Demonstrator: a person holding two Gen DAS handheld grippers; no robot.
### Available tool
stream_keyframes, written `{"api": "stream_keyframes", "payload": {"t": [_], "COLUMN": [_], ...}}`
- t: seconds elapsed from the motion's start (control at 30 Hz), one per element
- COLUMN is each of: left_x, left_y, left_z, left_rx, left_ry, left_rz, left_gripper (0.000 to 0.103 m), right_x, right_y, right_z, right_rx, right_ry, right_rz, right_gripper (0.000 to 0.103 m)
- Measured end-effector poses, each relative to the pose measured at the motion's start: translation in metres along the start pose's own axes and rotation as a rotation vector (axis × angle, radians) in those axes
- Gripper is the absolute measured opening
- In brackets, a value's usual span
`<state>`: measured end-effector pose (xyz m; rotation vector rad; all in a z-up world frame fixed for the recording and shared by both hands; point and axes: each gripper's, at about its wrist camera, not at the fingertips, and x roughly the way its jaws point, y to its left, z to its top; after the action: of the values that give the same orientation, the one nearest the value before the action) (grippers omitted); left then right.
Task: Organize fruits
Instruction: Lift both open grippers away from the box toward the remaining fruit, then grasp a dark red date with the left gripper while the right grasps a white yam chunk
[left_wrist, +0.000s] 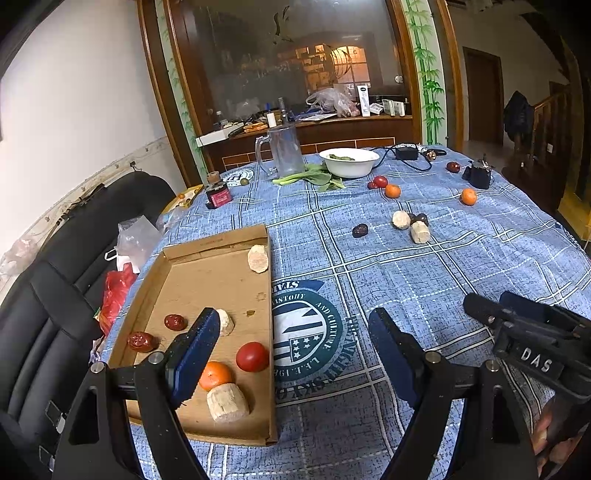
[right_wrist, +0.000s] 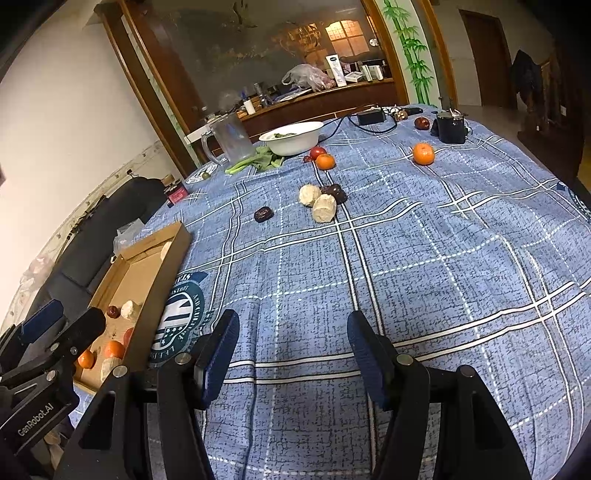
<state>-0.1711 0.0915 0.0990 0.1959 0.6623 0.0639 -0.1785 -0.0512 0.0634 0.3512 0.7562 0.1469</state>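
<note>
A cardboard tray (left_wrist: 207, 254) at the table's left holds an orange (left_wrist: 216, 374), a tomato (left_wrist: 252, 356), two red dates (left_wrist: 174, 322) and several pale chunks (left_wrist: 227, 402). My left gripper (left_wrist: 293, 314) is open and empty; its left finger hangs over the tray and its right one over the cloth. My right gripper (right_wrist: 293, 315) is open and empty above bare cloth. Farther out lie two pale chunks (right_wrist: 324, 208), a dark date (right_wrist: 263, 214), two oranges (right_wrist: 423, 153) and a tomato (right_wrist: 317, 151). The tray (right_wrist: 147, 266) also shows in the right wrist view.
A white bowl (left_wrist: 349, 162), greens (left_wrist: 314, 177) and a glass jug (left_wrist: 284, 149) stand at the far side. A black adapter with cable (left_wrist: 406, 152) and a black pot (left_wrist: 480, 175) sit far right. A black chair (left_wrist: 55, 295) with plastic bags flanks the left edge.
</note>
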Motion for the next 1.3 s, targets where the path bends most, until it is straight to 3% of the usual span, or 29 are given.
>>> {"api": "stream_keyframes", "payload": {"t": [0.3,0.4,0.5,0.63,0.9,1.13,1.3], "left_x": [0.021,0.033,0.052,0.084,0.168,0.221,0.245], "left_y": [0.005,0.009,0.006,-0.006,-0.018,-0.038,-0.056], "left_z": [0.008,0.017,0.031,0.053,0.084,0.098,0.100], "left_rx": [-0.028,-0.067,-0.104,-0.129,-0.175,-0.105,-0.035], "left_ry": [0.055,0.077,0.108,0.132,0.249,0.320,0.331], "left_rz": [-0.040,-0.087,-0.147,-0.191,-0.216,-0.245,-0.262], "left_gripper": [0.082,0.082,0.082,0.082,0.082,0.060,0.052], "right_x": [-0.003,0.000,0.017,0.048,0.110,0.143,0.154], "right_y": [-0.030,-0.043,-0.053,-0.057,-0.036,-0.029,-0.028], "right_z": [0.033,0.051,0.069,0.084,0.102,0.108,0.109], "right_rx": [0.006,-0.014,-0.039,-0.065,-0.185,-0.212,-0.207], "right_ry": [-0.026,-0.026,0.005,0.063,0.127,0.149,0.165], "right_rz": [-0.042,-0.084,-0.117,-0.099,-0.068,-0.059,-0.054], "right_gripper": [0.065,0.065,0.065,0.065,0.065,0.064,0.058]}}
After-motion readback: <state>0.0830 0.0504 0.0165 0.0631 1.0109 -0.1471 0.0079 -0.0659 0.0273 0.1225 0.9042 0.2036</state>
